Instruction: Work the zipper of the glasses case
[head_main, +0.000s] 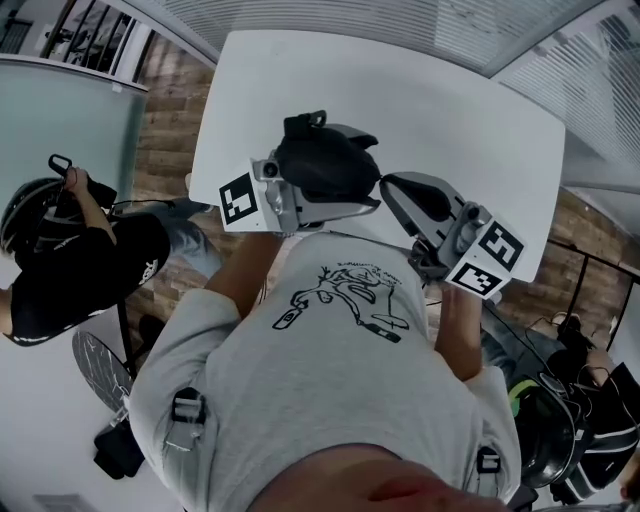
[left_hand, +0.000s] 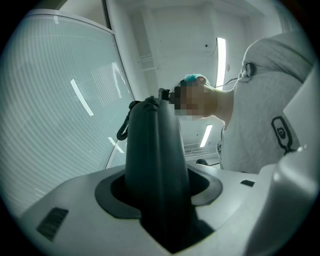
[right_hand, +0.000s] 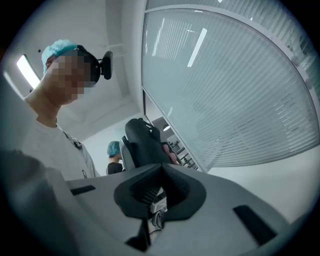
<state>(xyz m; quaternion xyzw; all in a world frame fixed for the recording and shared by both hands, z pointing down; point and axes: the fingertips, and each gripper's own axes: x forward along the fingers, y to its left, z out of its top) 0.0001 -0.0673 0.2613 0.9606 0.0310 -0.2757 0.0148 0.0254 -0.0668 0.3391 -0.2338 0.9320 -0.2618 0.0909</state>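
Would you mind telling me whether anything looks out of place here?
Nothing looks damaged or spilled; the black glasses case is simply clamped in the left gripper, raised above the white table.

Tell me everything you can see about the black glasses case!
The glasses case is black, rounded and matte, like soft fabric, with a little loop at one end. The left tongs squeeze it between them and hold it up in the air in front of the person, near the white table. The shut right tongs sit right beside it. Whether they pinch the zipper pull can't be seen.
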